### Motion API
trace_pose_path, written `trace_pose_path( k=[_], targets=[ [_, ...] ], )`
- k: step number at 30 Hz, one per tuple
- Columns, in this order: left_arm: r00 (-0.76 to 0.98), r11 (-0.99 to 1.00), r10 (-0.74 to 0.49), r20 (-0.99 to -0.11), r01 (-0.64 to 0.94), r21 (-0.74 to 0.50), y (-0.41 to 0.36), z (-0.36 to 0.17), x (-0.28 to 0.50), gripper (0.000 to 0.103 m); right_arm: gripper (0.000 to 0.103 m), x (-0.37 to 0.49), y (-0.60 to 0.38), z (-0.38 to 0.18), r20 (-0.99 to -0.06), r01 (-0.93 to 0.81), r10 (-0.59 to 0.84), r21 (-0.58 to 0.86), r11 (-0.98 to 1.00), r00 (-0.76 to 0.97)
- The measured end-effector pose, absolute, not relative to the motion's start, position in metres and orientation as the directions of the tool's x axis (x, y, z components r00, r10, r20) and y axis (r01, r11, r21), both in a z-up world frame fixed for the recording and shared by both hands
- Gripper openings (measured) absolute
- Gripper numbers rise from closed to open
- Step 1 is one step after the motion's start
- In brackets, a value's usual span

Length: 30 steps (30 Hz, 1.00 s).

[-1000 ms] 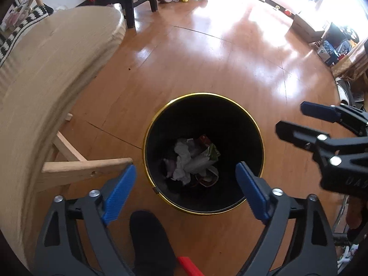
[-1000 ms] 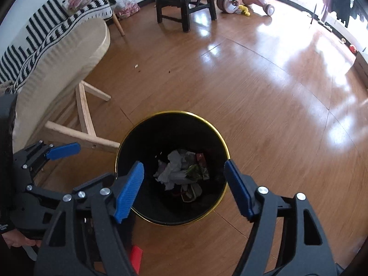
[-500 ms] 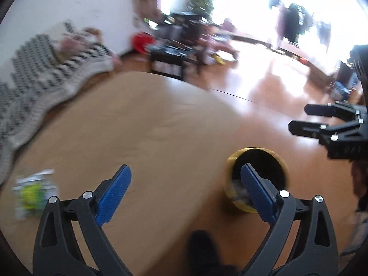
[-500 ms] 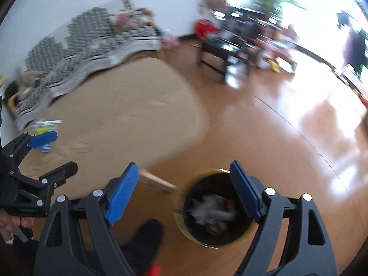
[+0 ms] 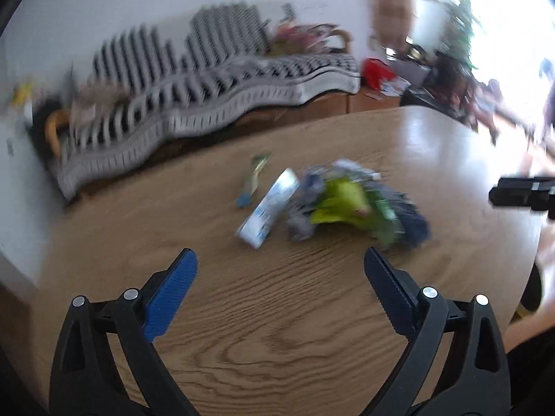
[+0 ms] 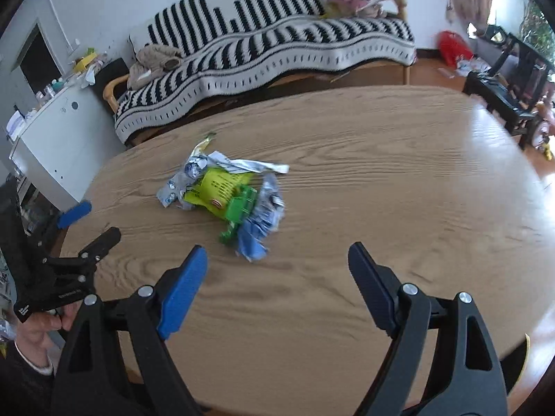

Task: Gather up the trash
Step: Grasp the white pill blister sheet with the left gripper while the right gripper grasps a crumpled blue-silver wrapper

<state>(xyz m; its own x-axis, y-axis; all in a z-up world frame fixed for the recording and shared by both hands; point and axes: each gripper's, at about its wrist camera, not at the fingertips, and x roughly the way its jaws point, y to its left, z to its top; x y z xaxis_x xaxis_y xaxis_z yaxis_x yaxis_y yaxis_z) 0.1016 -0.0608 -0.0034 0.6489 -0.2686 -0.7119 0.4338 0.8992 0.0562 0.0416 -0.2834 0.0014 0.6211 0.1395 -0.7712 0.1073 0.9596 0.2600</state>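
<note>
A pile of wrappers [image 6: 229, 197] lies toward the far left of the wooden surface [image 6: 381, 180] (a striped sofa [image 6: 263, 45] behind). Both the left gripper [image 5: 279, 277] and the right gripper [image 6: 277, 274] hover tilted down, jaws apart, empty, the right's having just opened.

Blurred wrappers [image 5: 333, 204] on wooden table [image 5: 242, 312] — jaws apart, empty.

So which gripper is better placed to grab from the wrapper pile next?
Probably right. The right gripper is open with the wrapper pile just ahead, slightly left. The left gripper, also open, sits at the table edge, off to the pile's side.
</note>
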Motion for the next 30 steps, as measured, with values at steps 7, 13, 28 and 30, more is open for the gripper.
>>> trace_pose_path(
  k=[7,13,28,30],
  targets=[
    [0.631,0.913,-0.192,-0.751,0.396,0.099,-0.056,-0.044,0.158,0.094,0.068,0.098,-0.281,-0.051,-0.811,0.185,0.155,0.307,0.934,0.564],
    [0.602,0.917,-0.210,-0.770,0.394,0.058,-0.061,-0.068,0.195,0.093,0.063,0.112,-0.278,-0.072,-0.828,0.152,0.191,0.313,0.938,0.527],
    [0.551,0.886,-0.226,-0.803,0.458,0.065,-0.081,-0.079,0.188,0.032,0.023,0.107,-0.271,-0.069,-0.825,0.117,0.167,0.270,0.956,0.539],
    [0.556,0.895,-0.214,-0.803,0.441,0.067,-0.073,-0.074,0.186,0.032,0.023,0.102,-0.274,-0.063,-0.817,0.119,0.165,0.273,0.955,0.552]
  ],
)
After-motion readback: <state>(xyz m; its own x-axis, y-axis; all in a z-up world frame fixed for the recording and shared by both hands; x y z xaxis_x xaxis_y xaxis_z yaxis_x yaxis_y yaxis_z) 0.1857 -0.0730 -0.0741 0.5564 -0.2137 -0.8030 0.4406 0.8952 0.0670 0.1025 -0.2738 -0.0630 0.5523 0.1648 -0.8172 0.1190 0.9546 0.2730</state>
